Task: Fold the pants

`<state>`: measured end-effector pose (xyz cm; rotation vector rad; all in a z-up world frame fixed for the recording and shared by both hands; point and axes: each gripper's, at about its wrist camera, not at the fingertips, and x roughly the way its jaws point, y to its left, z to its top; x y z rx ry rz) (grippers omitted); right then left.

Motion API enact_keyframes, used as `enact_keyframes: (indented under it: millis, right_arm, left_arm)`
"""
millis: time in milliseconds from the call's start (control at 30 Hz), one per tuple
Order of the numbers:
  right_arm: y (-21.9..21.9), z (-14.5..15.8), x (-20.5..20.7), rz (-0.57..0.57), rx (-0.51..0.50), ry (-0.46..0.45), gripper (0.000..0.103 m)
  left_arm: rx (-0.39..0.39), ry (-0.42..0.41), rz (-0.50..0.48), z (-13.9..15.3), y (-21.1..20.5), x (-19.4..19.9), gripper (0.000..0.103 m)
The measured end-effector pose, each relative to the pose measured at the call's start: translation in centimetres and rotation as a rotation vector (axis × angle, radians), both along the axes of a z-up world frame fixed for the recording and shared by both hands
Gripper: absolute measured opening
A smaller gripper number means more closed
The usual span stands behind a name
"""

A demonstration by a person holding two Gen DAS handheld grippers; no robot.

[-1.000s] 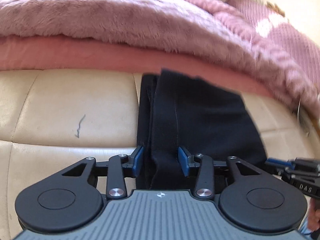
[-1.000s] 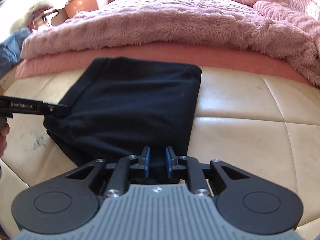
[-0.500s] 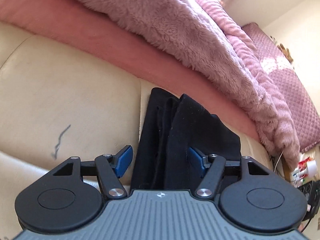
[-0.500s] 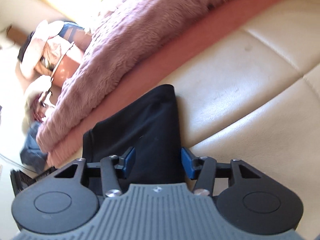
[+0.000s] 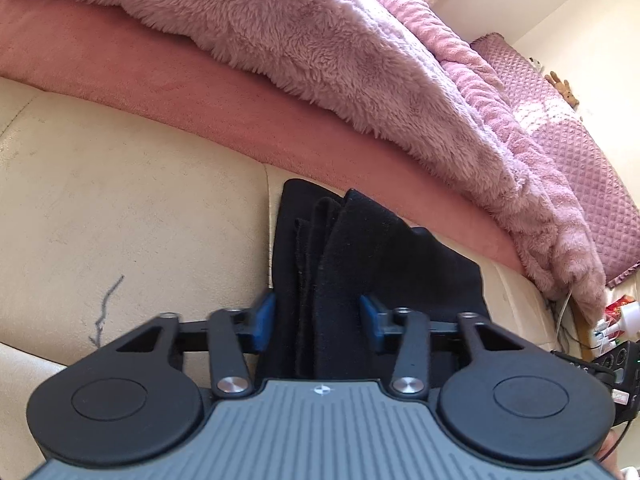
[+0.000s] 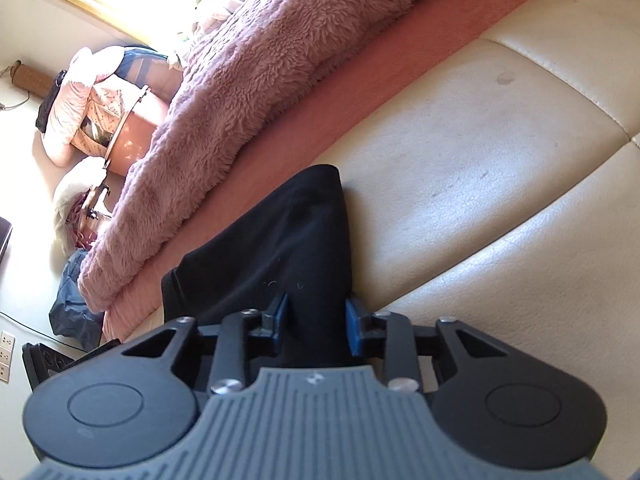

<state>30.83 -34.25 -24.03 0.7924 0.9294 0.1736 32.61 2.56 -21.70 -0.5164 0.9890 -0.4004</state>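
Observation:
The black pants [image 5: 360, 256] lie folded into a thick stack on the cream leather bench [image 5: 120, 208], against the pink bed edge. My left gripper [image 5: 318, 320] is open, its blue pads on either side of the stack's near left end. In the right wrist view the pants [image 6: 280, 248] run away from me, and my right gripper [image 6: 314, 328] is open with its pads astride their near right end. I cannot tell if either gripper's pads touch the cloth.
A fluffy pink blanket [image 5: 320, 40] hangs over the pink mattress [image 5: 180, 92] behind the bench. A dark pen mark [image 5: 106, 308] is on the leather at left. A basket with clothes [image 6: 112, 120] stands on the floor beyond the bed. Cables and a power strip [image 5: 600, 360] are at right.
Both grippers opened and let go of the pants, which now rest folded on the bench. Both cameras tilted and drew back a little; the right jaws have since narrowed slightly.

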Motion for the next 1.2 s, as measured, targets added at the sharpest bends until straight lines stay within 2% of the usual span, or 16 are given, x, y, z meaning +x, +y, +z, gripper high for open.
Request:
enact_keyframes:
  millis: [133,433,567,700,933,1067,1200]
  right_arm:
    - [0.4,0.6,0.1,0.018,-0.037,-0.001,0.018]
    - [2.0,4.5,0.3,0.095,-0.087,-0.055,0.014]
    - [3.9,6.4,0.6,0.141,-0.106,-0.077,0.013]
    - [7.2,7.2,1.9,0.204,-0.114,-0.087,0.013]
    - [16.0,6.1,5.7,0.332,-0.057,-0.069,0.013]
    - [20.8,4.8,7.6,0.388,-0.03,-0.052,0.013]
    - [23.2,3.2,9.0,0.401,-0.044,-0.031,0.013]
  left_arm:
    - [0.023,-0.024,-0.009,0.5,-0.3,-0.2,0.032]
    - [0.047,-0.062,0.011,2.5,0.5,-1.4,0.017]
    - [0.077,-0.087,0.025,3.9,1.8,-2.2,0.015]
    - [0.11,-0.093,0.061,4.9,4.8,-2.7,0.015]
    - [0.175,-0.066,0.15,6.1,12.9,-2.7,0.015]
    - [0.229,-0.043,0.155,6.5,16.5,-1.4,0.015]
    - [0.248,-0.025,0.143,5.3,18.0,0.0,0.015]
